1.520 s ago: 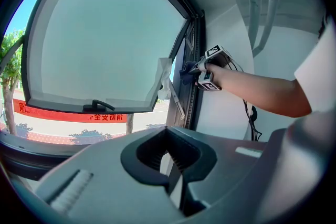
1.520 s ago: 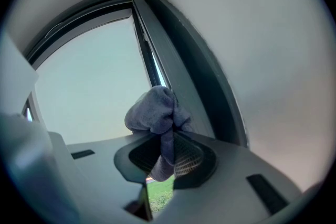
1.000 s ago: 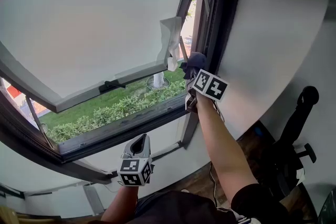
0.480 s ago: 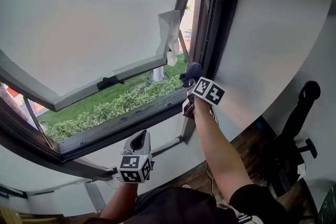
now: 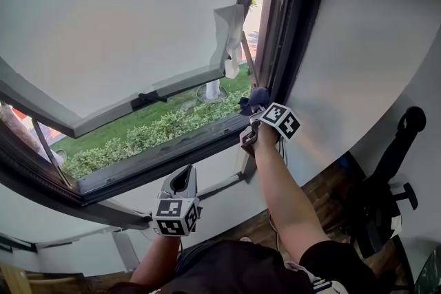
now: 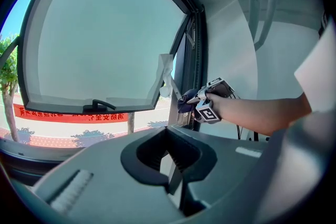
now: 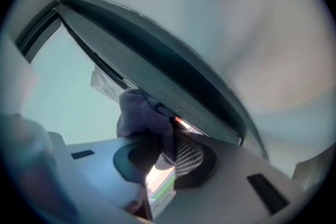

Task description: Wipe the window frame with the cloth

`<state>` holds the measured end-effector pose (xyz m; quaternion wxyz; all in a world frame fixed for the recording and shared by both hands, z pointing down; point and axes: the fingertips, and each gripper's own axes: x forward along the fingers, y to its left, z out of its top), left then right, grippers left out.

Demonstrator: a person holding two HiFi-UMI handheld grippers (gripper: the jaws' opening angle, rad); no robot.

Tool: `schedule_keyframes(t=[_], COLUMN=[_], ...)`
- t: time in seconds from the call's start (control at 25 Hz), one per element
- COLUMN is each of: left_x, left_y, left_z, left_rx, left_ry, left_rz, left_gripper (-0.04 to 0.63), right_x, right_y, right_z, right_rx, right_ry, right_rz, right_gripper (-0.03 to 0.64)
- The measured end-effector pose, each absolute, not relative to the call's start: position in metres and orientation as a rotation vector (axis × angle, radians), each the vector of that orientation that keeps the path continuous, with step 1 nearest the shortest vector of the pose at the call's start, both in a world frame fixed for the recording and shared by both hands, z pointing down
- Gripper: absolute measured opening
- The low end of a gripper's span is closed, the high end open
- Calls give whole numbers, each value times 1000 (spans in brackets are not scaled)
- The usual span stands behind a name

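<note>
Head view: the right gripper (image 5: 255, 113) is up at the right side of the window frame (image 5: 279, 38), with the dark cloth (image 5: 253, 98) touching it. The left gripper (image 5: 180, 184) hangs low and nearer. Left gripper view: jaws closed, nothing in them. Right gripper view: jaws clamped on the cloth, which is pressed against the window frame.

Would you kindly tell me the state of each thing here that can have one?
Left claw: shut, empty.
Right claw: shut on the cloth.
Cloth: bunched, pressed against the window frame.
Window sash: open, swung outward at the bottom.
Protective film: partly peeled, hanging off the sash corner.
</note>
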<state>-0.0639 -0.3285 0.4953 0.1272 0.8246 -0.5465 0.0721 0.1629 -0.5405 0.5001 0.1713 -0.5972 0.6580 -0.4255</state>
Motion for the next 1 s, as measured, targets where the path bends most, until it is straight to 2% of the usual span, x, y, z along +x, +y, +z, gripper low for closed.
schedule_keyframes(t=[0.32,0.76,1.0], left_x=[-63,-70,-72], left_y=[-329,-329,-326], left_z=[500,505,507], left_rx=[2389,2362,2351], left_ry=[-1588,-1612,-1622], left_rz=[227,240,257], left_gripper=[8,8,8], right_x=[165,167,169], right_y=[-539,-533,-534], right_z=[531,602,613], right_rx=[-1728,-1720,-1673], right_ry=[1885,1811,1824], right_rz=[-1205,-1413,-1416], right_gripper=[58,58,61])
